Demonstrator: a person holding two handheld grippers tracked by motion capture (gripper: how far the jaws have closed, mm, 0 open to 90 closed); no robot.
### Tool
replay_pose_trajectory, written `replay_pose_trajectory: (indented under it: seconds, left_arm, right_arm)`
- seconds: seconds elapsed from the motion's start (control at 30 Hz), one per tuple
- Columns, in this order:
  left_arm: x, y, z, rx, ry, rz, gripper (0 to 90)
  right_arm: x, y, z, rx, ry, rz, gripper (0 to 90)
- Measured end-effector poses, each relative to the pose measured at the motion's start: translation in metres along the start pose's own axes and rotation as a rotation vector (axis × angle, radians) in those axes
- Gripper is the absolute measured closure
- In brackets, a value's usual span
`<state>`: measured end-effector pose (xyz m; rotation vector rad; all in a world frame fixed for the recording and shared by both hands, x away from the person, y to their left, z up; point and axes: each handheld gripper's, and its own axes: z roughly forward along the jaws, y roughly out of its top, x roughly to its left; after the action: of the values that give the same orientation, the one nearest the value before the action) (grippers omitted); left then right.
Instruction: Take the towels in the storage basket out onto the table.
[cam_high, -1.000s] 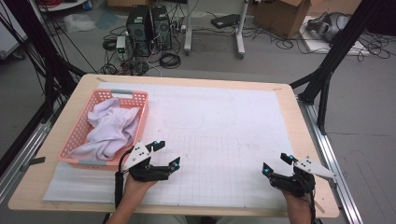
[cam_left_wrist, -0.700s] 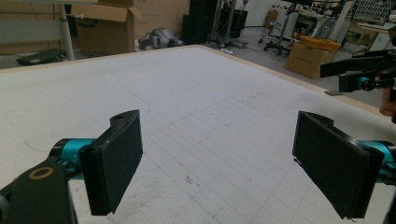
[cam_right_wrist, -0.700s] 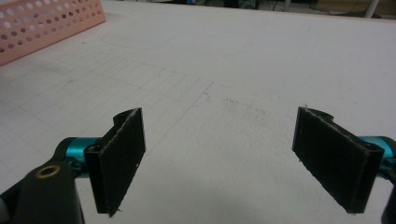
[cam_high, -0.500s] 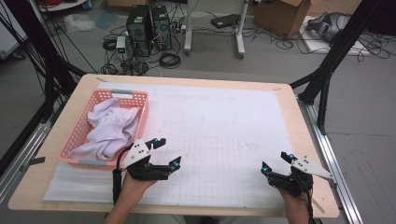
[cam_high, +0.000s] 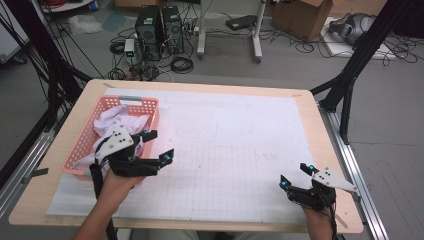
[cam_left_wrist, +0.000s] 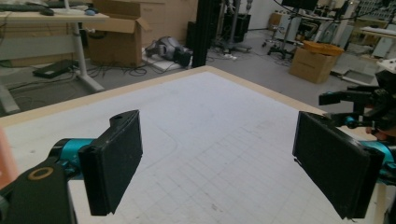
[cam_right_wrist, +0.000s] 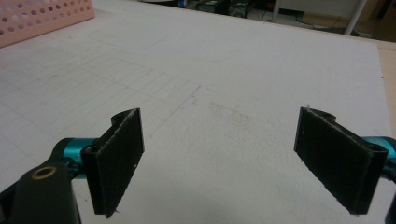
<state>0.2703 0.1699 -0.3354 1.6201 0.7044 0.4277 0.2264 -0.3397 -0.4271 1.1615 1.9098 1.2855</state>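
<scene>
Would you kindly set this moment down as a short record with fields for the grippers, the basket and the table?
left gripper: jaws open, empty, raised beside the basket's near right corner
right gripper: jaws open, empty, low over the table's near right part
basket: pink, perforated, at the table's left side
cloth: white, crumpled, lying inside the basket
table: wooden edge, covered by a white gridded sheet
contact: neither gripper touches the cloth
</scene>
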Motion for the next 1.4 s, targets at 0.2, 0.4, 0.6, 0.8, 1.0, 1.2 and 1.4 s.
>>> replay_pose_trajectory:
  seconds: [0.2,0.4,0.6,0.8,1.0,1.2,1.4]
  left_arm:
    - [0.02,0.017,-0.013,0.014,0.051,-0.007,16.3]
    - [0.042,0.025,-0.024,0.032,0.104,-0.036,16.3]
    - [0.063,0.019,-0.03,0.097,0.156,-0.053,16.3]
    - [0.083,0.012,-0.037,0.187,0.219,-0.077,16.3]
    - [0.102,0.0,-0.036,0.32,0.265,-0.103,16.3]
    - [0.121,-0.012,-0.029,0.463,0.321,-0.121,17.7]
    - [0.138,-0.022,-0.022,0.573,0.35,-0.102,19.0]
  right_arm:
    - [0.0,0.0,0.0,0.004,0.002,0.006,14.4]
    - [0.0,0.0,0.001,0.007,0.01,0.005,14.4]
    - [0.0,-0.001,0.001,0.023,0.012,-0.002,14.4]
    - [-0.002,-0.002,0.0,0.026,0.012,-0.002,14.4]
    - [-0.001,-0.003,0.002,0.036,0.018,0.001,14.4]
    - [-0.001,-0.003,0.002,0.037,0.017,-0.009,14.4]
    - [-0.002,-0.004,0.003,0.048,0.016,-0.001,14.4]
